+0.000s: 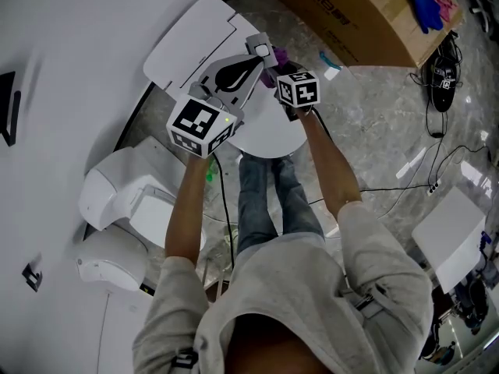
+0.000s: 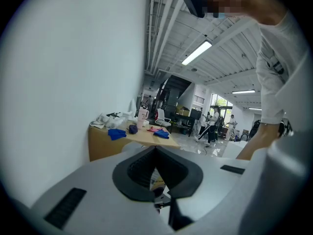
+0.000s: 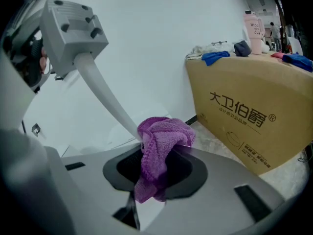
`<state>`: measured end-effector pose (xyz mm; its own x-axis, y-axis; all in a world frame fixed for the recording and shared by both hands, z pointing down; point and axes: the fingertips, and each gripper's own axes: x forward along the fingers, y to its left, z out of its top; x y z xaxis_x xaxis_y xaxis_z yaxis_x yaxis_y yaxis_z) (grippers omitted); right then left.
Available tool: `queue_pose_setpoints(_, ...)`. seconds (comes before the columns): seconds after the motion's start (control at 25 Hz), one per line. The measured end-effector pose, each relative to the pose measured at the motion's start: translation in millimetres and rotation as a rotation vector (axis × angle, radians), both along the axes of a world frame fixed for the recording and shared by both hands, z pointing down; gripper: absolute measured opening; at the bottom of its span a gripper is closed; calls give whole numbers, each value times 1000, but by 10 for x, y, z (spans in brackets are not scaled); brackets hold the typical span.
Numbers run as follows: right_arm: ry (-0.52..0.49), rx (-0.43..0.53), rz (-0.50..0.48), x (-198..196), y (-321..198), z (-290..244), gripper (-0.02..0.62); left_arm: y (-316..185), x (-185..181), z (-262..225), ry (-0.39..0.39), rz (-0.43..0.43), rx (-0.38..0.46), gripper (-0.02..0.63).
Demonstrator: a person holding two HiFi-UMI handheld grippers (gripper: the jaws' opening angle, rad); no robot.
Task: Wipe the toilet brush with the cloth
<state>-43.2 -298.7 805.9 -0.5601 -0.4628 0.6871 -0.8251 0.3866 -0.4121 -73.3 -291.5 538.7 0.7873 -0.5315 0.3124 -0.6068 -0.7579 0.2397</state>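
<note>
The toilet brush has a white curved handle (image 3: 105,94) and a grey block end (image 3: 73,28). In the head view that grey end (image 1: 261,49) sits right at the tips of my left gripper (image 1: 251,62). Its jaws stand shut in the left gripper view (image 2: 155,151), and the grip itself is mostly hidden. A purple cloth (image 3: 164,131) is bunched between the jaws of my right gripper (image 3: 157,153), which is shut on it. The cloth touches the lower part of the handle. The head view shows the cloth (image 1: 281,55) just beyond the right gripper (image 1: 279,62).
A white toilet (image 1: 132,201) stands at the lower left against the wall, with a raised white lid (image 1: 195,41) behind the grippers. A cardboard box (image 1: 351,14) carrying blue cloths (image 1: 427,10) is at the upper right. Black cables (image 1: 437,92) lie on the marble floor.
</note>
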Motion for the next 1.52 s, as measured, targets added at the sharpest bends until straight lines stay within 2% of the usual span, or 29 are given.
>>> queue_pose_setpoints(0.2, -44, 104, 21, 145, -154, -416, 121, 8, 2, 20, -14, 3, -6, 20)
queue_pose_setpoints(0.36, -118, 203, 28, 195, -386, -903, 123, 3, -4, 28, -18, -5, -9, 20)
queue_pose_setpoints(0.44, -166, 221, 28, 177, -468, -1072, 123, 7, -4, 32, -20, -9, -8, 20)
queue_pose_setpoints(0.56, -257, 169, 36, 92, -454, -1086, 121, 6, -6, 33, -19, -19, -9, 20)
queue_pose_setpoints(0.68, -341, 98, 94, 43, -366, -978, 121, 9, -2, 22, -10, -24, -14, 20)
queue_pose_setpoints(0.8, -379, 74, 129, 31, -335, -934, 120, -1, -12, 17, -7, -25, -14, 20)
queue_pose_setpoints(1.24, -260, 22, 93, 8, -223, -484, 120, -9, -4, -4, 9, -21, -7, 20)
queue_pose_setpoints(1.52, -157, -56, 78, -6, -27, 0, 120, -6, -1, -22, 15, -10, -2, 20)
